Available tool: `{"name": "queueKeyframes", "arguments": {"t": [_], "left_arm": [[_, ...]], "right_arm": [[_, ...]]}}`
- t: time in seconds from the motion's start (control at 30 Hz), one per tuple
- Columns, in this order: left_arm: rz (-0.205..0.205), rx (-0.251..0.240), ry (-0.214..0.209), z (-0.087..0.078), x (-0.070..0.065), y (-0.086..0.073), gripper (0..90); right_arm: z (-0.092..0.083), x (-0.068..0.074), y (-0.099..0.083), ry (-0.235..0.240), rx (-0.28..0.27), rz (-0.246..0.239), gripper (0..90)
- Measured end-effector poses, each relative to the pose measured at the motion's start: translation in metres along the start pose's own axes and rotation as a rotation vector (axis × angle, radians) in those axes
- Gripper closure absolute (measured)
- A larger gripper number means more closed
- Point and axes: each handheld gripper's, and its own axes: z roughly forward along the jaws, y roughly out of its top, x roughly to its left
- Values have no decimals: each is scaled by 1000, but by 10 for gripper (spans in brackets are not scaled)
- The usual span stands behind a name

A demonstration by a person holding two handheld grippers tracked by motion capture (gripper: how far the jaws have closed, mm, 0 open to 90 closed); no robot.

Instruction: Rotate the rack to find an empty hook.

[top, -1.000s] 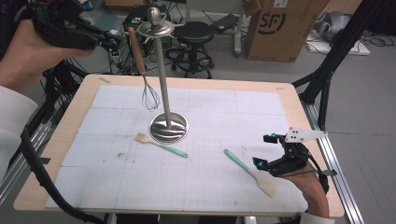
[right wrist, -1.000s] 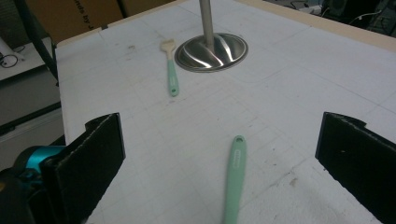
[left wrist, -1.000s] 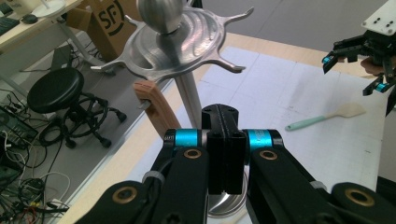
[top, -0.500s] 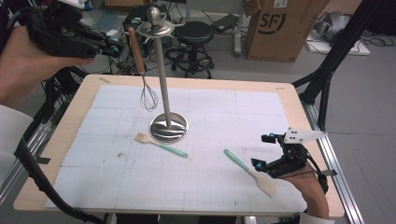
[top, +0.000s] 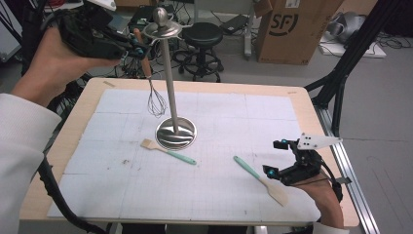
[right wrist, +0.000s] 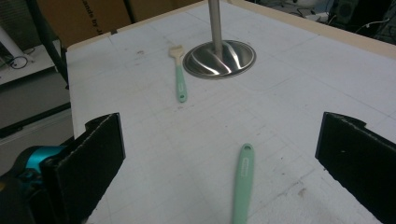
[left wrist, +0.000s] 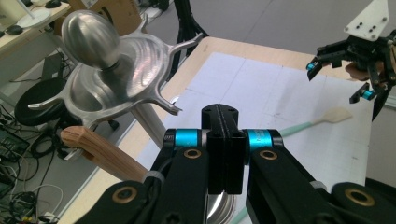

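The jaws of the right gripper point(top: 281, 157) are held wide apart with nothing between them, low over the near right of the table point(top: 311, 117), just behind the blade end of a mint-handled spatula point(top: 259, 179); in the right gripper view its handle is seen lying on the white mat point(top: 272, 122) between the two black pads, untouched; a little farther in, a pastry brush point(top: 167, 151) with the same mint handle is laid just in front of the round base of the steel stand point(top: 175, 132), close to it, though contact cannot be made out; beyond that, at the far left, the jaws of the left gripper point(left wrist: 223, 154) are pressed together, and nothing is seen between them; they are raised beside the stand's hooked crown, just beside the wooden handle of the whisk point(top: 155, 100), which is hung from one hook with its wires well above the mat; the whisk appears to be already placed, so the spatula is judged the next thing to be taken; for that, the open jaws should be lowered squarely over the narrow handle, closed near its middle, and the hole at the handle's end kept free for a hook.
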Motion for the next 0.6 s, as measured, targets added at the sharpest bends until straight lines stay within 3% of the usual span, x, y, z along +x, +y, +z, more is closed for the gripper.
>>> {"name": "queueKeyframes", "arguments": {"t": [0.33,0.6], "left_arm": [[-14,5,14,12,8,3,899],[-22,14,19,8,15,-2,900]], "right_arm": [[1,-3,-2,0,5,12,4],[2,-5,-4,0,8,20,4]]}}
